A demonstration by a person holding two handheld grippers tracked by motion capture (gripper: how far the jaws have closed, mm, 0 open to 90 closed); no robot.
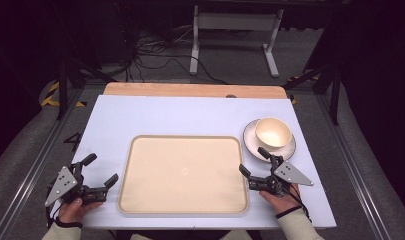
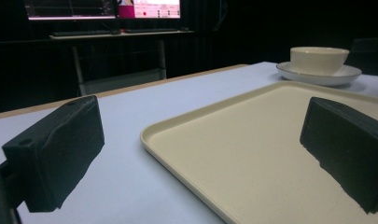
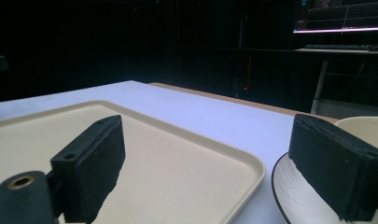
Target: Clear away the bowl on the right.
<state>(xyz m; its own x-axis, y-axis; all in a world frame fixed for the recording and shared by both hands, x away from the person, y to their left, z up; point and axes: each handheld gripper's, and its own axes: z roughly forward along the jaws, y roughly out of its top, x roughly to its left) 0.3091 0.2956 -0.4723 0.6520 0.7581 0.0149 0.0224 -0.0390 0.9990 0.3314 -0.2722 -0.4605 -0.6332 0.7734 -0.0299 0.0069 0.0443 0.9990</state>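
Note:
A cream tray [image 1: 140,145] lies flat in the middle of the white table. At its far right a cream bowl [image 1: 273,133] stands on a white saucer [image 1: 251,142]. My left gripper [image 1: 101,171] rests near the tray's left edge, open, nothing between its jaws. My right gripper [image 1: 254,161] sits at the tray's right front corner, just short of the saucer, open and holding nothing. In the left gripper view the tray [image 2: 214,140] lies ahead with the bowl [image 2: 318,59] far off. The right gripper view has the tray's corner [image 3: 242,177] and the saucer's rim [image 3: 289,196] between the jaws.
The white table sheet [image 1: 190,112] ends at a wooden strip [image 1: 190,90] at the back. A white stand [image 1: 235,35] and cables lie on the floor behind. Monitors [image 2: 102,8] glow in the dark background.

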